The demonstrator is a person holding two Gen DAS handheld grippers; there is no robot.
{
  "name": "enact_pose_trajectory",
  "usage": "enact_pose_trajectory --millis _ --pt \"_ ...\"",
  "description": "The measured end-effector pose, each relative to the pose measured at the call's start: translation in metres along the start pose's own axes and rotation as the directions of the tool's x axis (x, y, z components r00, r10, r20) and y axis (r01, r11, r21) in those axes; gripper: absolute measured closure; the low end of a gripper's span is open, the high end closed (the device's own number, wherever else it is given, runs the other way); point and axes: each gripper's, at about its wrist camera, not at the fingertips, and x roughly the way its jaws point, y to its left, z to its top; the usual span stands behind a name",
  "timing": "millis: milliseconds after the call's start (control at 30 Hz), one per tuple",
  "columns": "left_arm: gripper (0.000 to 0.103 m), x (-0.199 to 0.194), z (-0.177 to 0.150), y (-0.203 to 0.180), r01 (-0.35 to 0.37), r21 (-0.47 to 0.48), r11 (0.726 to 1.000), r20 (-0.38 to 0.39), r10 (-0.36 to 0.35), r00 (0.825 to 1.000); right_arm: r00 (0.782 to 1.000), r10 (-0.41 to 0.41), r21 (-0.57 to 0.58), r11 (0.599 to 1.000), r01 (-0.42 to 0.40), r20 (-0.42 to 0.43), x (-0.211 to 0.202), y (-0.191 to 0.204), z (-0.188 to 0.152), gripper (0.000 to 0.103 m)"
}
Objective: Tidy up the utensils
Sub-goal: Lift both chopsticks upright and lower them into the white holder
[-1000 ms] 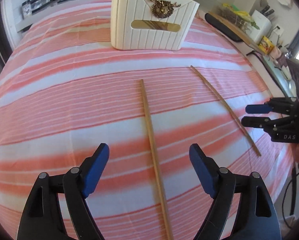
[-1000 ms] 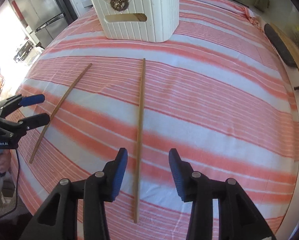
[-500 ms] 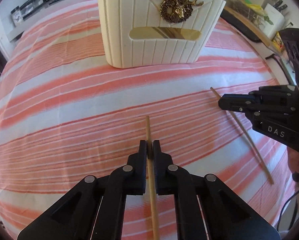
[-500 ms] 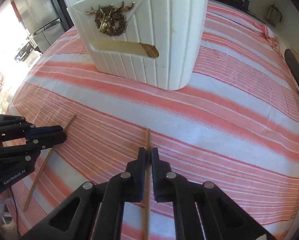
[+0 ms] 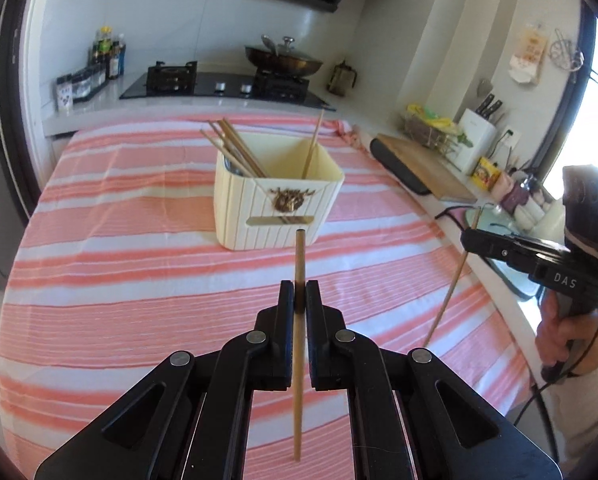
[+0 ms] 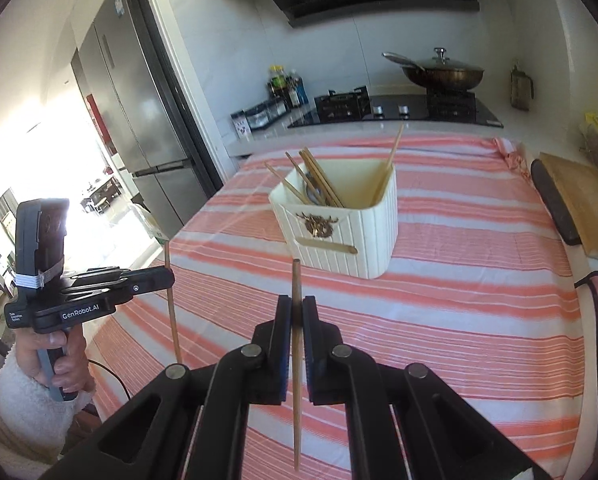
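My left gripper (image 5: 299, 294) is shut on a wooden chopstick (image 5: 299, 256), held upright above the striped cloth. In the right wrist view my right gripper (image 6: 297, 310) is shut on a second chopstick (image 6: 296, 280), also lifted clear of the table. Each gripper shows in the other's view: the right gripper (image 5: 469, 236) at the right edge, the left gripper (image 6: 167, 278) at the left, each pinching its stick. Ahead stands a cream ribbed utensil holder (image 5: 279, 212) (image 6: 339, 236) with several chopsticks leaning inside it.
A pink and white striped cloth (image 5: 119, 280) covers the table. Behind it a counter carries a stove (image 5: 219, 84) with a lidded wok and bottles. A cutting board (image 5: 423, 168) and knife block sit to the right. A fridge (image 6: 139, 120) stands at the left.
Both grippers closed on the chopsticks that lay on the cloth and lifted them well above the table. The holder now appears lower and farther away.
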Motion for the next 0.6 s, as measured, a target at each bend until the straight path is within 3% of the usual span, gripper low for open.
enact_pose_trajectory --millis 133,333,467,600 --pt "0.099 -0.014 0.016 -0.003 0.027 -0.013 1.0 0.057 -0.026 0.998 0.996 -0.009 -0.02 1.0 0.011 0.085 -0.022 0.006 0.015 0.097" --pt "0.099 -0.043 0.075 -0.003 0.053 -0.018 0.998 0.176 -0.049 0.983 0.98 -0.039 -0.051 0.997 0.049 0.197 -0.031 0.004 0.068 0.097" --pt "0.099 -0.051 0.131 -0.004 0.015 -0.004 1.0 0.269 -0.013 0.963 0.961 -0.09 -0.117 0.985 0.124 0.261 -0.031 0.009 0.121 0.097" --pt "0.099 -0.033 0.176 0.0 -0.049 -0.012 0.999 0.336 0.05 0.941 0.931 -0.122 -0.133 0.975 0.177 0.343 -0.027 0.008 0.166 0.097"
